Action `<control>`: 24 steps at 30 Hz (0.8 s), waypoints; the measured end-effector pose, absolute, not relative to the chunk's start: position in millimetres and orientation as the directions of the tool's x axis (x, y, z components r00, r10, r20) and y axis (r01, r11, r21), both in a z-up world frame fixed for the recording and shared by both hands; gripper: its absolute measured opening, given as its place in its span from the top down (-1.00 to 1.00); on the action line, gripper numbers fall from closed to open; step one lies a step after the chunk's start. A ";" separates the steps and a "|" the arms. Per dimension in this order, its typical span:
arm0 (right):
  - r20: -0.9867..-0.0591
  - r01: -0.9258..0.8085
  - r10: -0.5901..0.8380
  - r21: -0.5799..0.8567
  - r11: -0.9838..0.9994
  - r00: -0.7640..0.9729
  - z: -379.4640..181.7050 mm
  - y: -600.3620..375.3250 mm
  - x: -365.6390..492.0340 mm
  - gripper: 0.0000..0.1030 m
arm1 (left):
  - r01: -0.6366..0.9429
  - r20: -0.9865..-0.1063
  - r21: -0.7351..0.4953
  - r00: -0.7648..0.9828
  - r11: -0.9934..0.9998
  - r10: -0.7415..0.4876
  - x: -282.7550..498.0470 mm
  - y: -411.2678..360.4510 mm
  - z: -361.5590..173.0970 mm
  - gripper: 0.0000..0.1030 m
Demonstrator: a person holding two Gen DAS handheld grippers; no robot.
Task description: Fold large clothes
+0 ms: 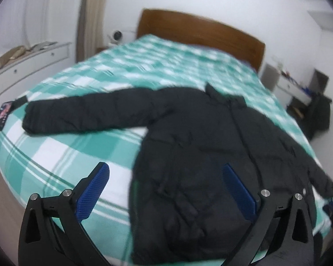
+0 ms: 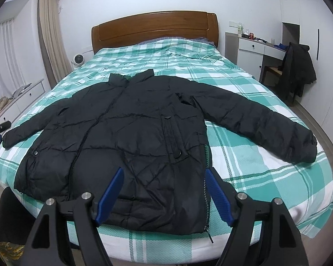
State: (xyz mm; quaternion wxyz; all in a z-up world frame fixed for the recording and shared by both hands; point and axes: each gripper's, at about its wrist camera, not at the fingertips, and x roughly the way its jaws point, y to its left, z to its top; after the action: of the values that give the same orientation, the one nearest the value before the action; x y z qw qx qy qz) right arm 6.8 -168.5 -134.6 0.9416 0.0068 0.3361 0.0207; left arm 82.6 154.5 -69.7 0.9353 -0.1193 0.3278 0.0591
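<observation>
Black padded zip-front jacket (image 2: 131, 119) spread flat, front up, sleeves out to both sides, on a bed with a green-and-white checked cover (image 2: 244, 84). Left gripper (image 1: 166, 181) released, hovering over the hem's left edge. Right gripper (image 2: 164, 179) released above the hem, touching nothing. Wooden headboard (image 2: 155, 26) beyond.

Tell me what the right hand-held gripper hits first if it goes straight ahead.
Probably the lower front of the black puffer jacket, just beyond the open right hand-held gripper; depth is unclear.
</observation>
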 end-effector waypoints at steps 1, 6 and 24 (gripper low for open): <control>-0.634 -0.040 0.048 0.027 0.999 0.771 -135.4 -167.5 7.6 -0.50 | -0.175 -0.644 -0.177 0.765 0.968 0.021 81.1 150.0 -72.5 -0.99; -0.643 -0.059 0.061 0.025 0.998 0.764 -140.2 -159.8 8.0 -0.50 | -0.111 -0.670 -0.222 0.740 0.969 -0.068 71.9 143.0 -82.8 -0.99; -0.654 -0.088 0.071 0.007 0.996 0.753 -145.5 -144.8 7.3 -0.50 | -0.124 -0.657 -0.172 0.754 0.977 -0.020 66.9 136.2 -77.0 -0.99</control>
State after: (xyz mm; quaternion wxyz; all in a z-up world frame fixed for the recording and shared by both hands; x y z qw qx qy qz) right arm 7.3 -144.8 -145.5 0.9361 -0.0122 0.3489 0.0426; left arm 66.9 136.2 -77.0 0.9308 -0.1029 0.3496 0.0281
